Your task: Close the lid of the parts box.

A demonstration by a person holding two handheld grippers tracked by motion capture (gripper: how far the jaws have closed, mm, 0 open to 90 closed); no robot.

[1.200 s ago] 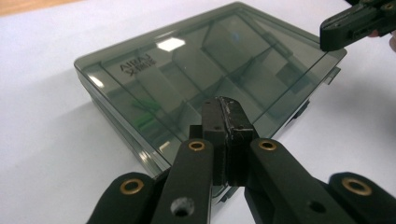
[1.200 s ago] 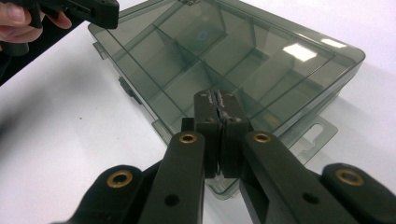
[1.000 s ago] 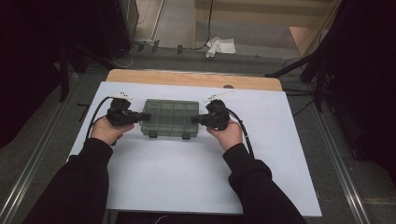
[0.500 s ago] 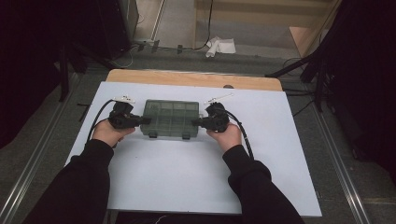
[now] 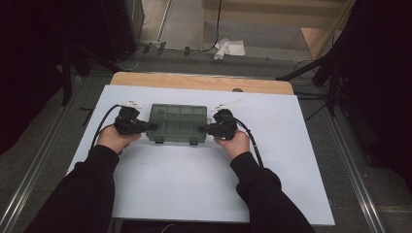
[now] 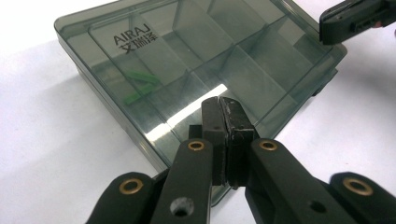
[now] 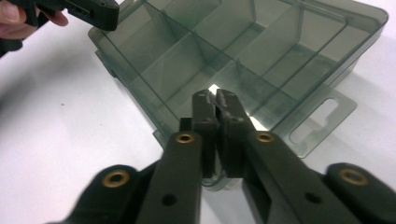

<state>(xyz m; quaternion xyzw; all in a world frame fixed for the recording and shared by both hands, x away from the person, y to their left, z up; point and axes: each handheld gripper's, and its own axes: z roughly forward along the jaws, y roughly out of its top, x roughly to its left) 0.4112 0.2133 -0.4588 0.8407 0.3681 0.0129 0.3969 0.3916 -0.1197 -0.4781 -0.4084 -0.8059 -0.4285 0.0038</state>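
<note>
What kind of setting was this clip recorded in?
Probably a lab or workshop recording station, not a home. A white table stands on a bare grey floor, cables run across the ground behind it, and dark curtains close in both sides. On the table lies a smoky plastic compartment box.

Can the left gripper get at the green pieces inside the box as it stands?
Probably not. The green pieces lie under the closed clear lid of the box, and the left gripper sits shut at the box's end, outside it.
</note>
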